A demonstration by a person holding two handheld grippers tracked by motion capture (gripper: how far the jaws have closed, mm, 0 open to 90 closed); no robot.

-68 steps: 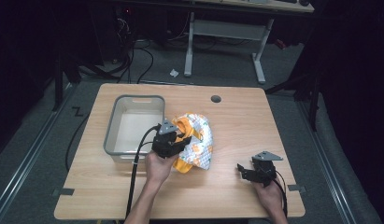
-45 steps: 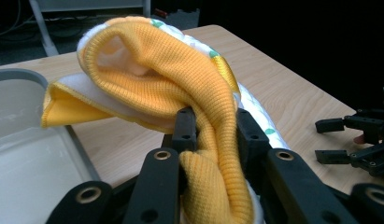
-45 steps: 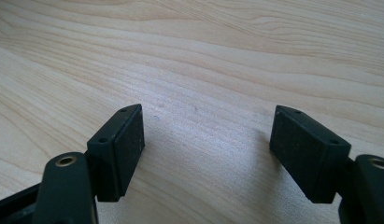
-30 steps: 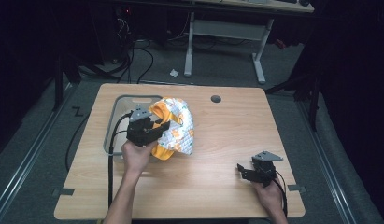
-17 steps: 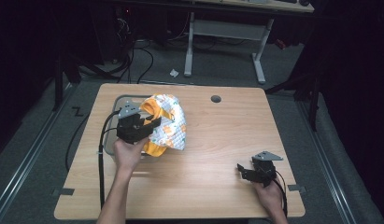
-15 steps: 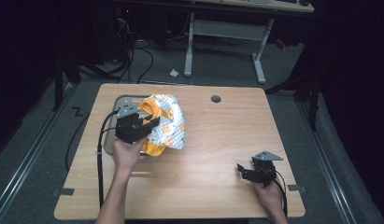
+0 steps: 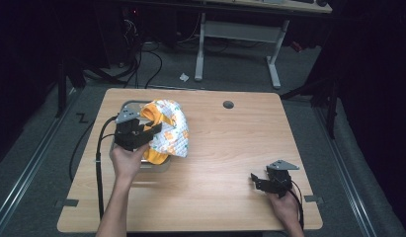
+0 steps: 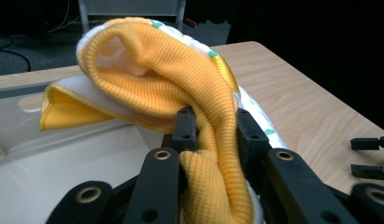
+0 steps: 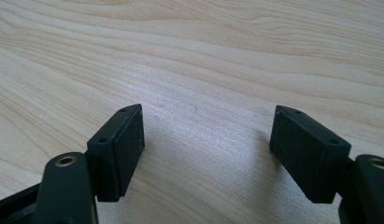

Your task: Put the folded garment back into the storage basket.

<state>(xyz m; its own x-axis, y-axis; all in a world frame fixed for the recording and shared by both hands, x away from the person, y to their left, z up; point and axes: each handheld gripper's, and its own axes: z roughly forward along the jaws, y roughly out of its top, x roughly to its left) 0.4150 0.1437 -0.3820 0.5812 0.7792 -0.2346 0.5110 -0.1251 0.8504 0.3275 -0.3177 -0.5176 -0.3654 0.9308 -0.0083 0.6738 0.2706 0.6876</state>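
cloth held over the bin

left gripper (image 7: 141,132) has its jaws clamped tight on the orange and white cloth (image 7: 168,129), holding it bunched up right above the clear plastic bin (image 8: 49,163) at the left side of the worktop (image 7: 230,148). the cloth's patterned side droops over the bin's right rim. right gripper (image 7: 260,181) rests on the worktop well apart, jaws wide open with nothing in them.
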